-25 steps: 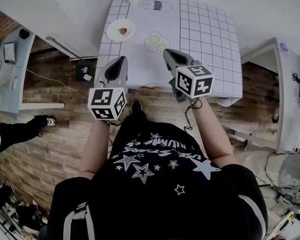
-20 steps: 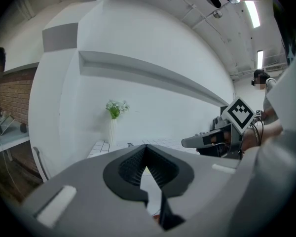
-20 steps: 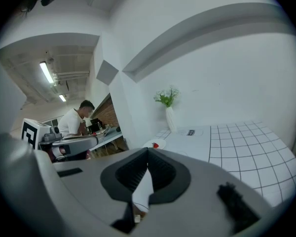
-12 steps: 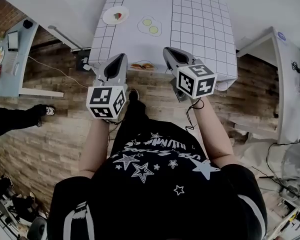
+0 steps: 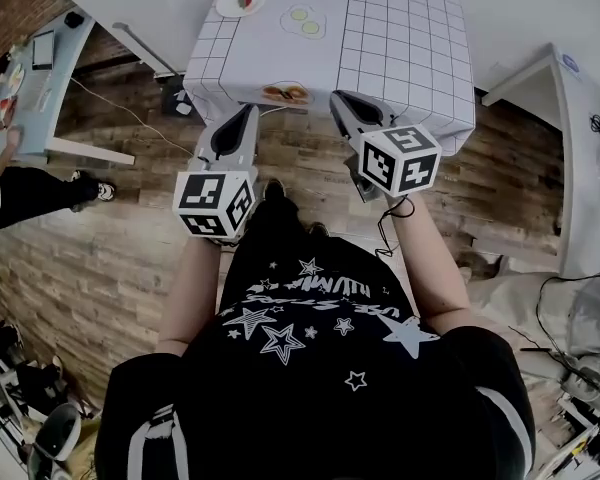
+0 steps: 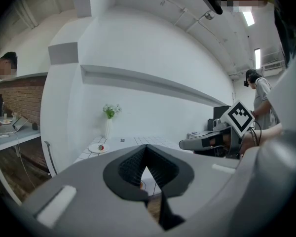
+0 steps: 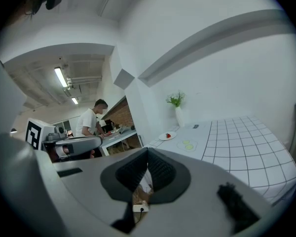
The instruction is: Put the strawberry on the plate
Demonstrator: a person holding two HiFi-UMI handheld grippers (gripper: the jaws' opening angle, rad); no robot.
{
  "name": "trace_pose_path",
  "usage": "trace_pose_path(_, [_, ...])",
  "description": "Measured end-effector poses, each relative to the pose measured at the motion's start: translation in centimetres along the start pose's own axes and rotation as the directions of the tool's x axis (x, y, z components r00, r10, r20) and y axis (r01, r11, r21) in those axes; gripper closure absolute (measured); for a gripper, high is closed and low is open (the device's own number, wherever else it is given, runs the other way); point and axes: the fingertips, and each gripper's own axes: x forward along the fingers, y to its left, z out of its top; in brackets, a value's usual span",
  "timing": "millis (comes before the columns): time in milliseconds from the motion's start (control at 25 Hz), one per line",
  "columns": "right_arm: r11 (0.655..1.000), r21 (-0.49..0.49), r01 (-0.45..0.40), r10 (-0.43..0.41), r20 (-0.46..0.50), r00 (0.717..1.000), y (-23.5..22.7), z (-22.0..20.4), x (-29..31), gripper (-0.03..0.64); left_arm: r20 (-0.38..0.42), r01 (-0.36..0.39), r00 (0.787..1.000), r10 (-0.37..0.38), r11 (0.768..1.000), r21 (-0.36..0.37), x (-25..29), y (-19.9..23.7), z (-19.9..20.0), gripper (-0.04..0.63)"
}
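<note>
The red strawberry (image 5: 245,2) lies on a small white plate (image 5: 235,6) at the far left corner of the white gridded table (image 5: 410,58). The left gripper view also has the plate (image 6: 94,149) and strawberry (image 6: 101,147), and the right gripper view shows them too, plate (image 7: 164,138) and strawberry (image 7: 168,136). My left gripper (image 5: 247,116) and right gripper (image 5: 339,101) hover side by side over the wooden floor, short of the table's near edge and far from the plate. Both are shut with nothing between the jaws.
Two green slices (image 5: 302,20) lie mid-table, and a flat food picture (image 5: 285,93) sits by the near edge. A vase of flowers (image 6: 109,117) stands behind the plate. A side desk (image 5: 40,78) and a person (image 5: 10,183) are at the left, a white bench (image 5: 570,158) at the right.
The table has slid up and away in the head view as the person backed off from it. Both grippers kept their pose and stayed shut.
</note>
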Motion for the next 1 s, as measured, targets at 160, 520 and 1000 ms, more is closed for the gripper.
trace_pose_path(160, [1.0, -0.011, -0.006, 0.006, 0.01, 1.0, 2.1, 0.7, -1.0, 0.603, -0.003, 0.008, 1.0, -0.008, 1.0, 0.009, -2.2, -0.6, 0.7, 0.586])
trace_pose_path(520, [1.0, -0.006, 0.018, -0.018, -0.001, 1.0, 4.4, 0.0, -1.2, 0.603, -0.011, 0.035, 0.999, -0.035, 0.999, -0.014, -4.5, 0.1, 0.2, 0.586])
trace_pose_path(1000, [0.994, -0.056, 0.09, -0.092, -0.018, 0.996, 13.4, -0.1, -5.3, 0.603, 0.004, 0.084, 0.996, -0.084, 0.996, -0.042, -14.2, 0.7, 0.6, 0.586])
